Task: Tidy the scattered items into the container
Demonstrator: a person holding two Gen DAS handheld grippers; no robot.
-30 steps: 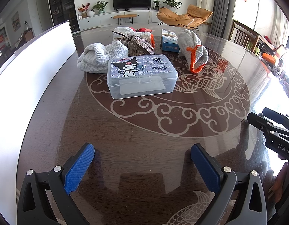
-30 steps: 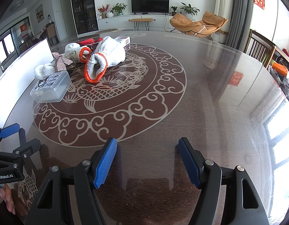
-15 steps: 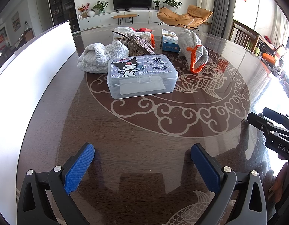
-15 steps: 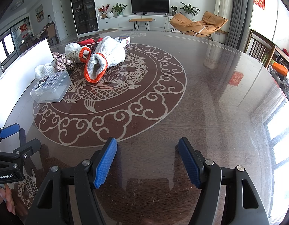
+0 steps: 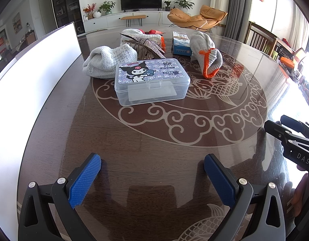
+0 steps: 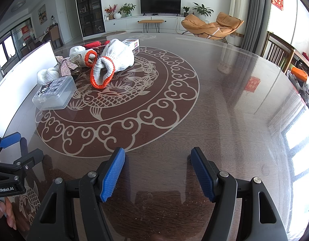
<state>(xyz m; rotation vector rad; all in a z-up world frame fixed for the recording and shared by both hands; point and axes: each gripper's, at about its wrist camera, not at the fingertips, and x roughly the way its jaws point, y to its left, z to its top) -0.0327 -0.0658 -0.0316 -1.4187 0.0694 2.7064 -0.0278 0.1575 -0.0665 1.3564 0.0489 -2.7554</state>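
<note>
Nearest, the left gripper point(image 5: 152, 172) and the right gripper point(image 6: 157, 173) hover over bare tabletop point(image 5: 154, 140), fingers spread wide, nothing between them. Further off at 12 o'clock in the left view sits the clear lidded box point(image 5: 151, 81); its slick plastic could skate on the glossy glass if nudged. Beyond it, at 11 o'clock, a folded knit cloth point(image 5: 109, 61), and at 1 o'clock an orange-cuffed glove point(image 5: 206, 53): limp fabric may slip from a shallow pinch. The wicker basket point(image 5: 143, 49) behind could tip if snagged
</note>
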